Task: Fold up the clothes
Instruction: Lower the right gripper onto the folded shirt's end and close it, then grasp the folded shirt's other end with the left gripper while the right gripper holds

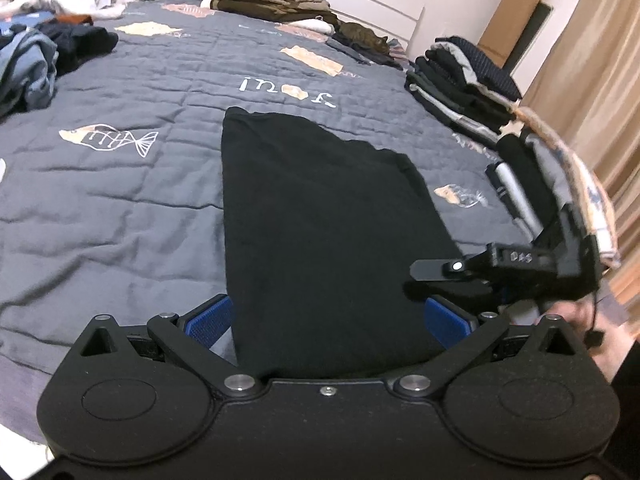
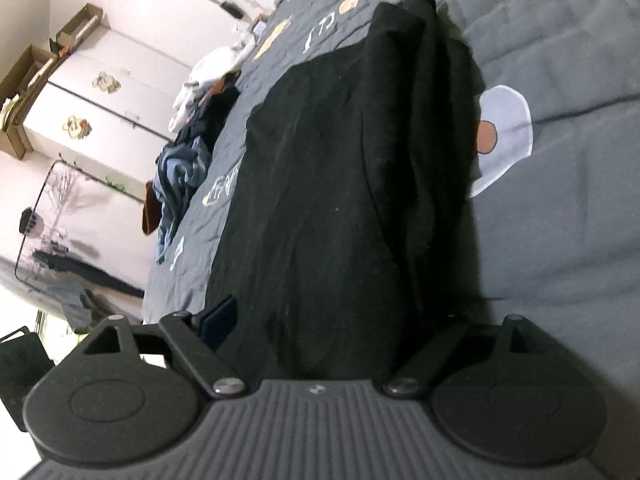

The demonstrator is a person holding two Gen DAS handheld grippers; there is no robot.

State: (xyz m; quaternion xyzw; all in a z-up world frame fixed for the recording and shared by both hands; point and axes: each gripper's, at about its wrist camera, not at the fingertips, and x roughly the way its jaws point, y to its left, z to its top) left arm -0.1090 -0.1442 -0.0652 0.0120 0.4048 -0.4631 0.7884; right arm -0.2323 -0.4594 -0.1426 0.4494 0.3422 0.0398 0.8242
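A black garment (image 1: 320, 200) lies folded into a long strip on the grey quilted bed cover (image 1: 120, 200). Its near end sits between the blue pads (image 1: 210, 320) of my left gripper (image 1: 328, 320), which stands wide open around it. My right gripper (image 1: 420, 280) comes in from the right, rolled on its side, with its fingers at the garment's right edge. In the right wrist view the black garment (image 2: 340, 160) fills the gap of the right gripper (image 2: 332, 320). One dark blue pad (image 2: 218, 320) shows, held off the cloth. The other finger is hidden by the fabric.
Folded clothes (image 1: 460, 88) are stacked along the bed's right side. A loose heap of clothes (image 1: 28, 68) lies at the far left. A cat (image 1: 364, 38) rests near the headboard beside a brown folded blanket (image 1: 264, 0). A white wardrobe (image 2: 100, 92) stands beyond the bed.
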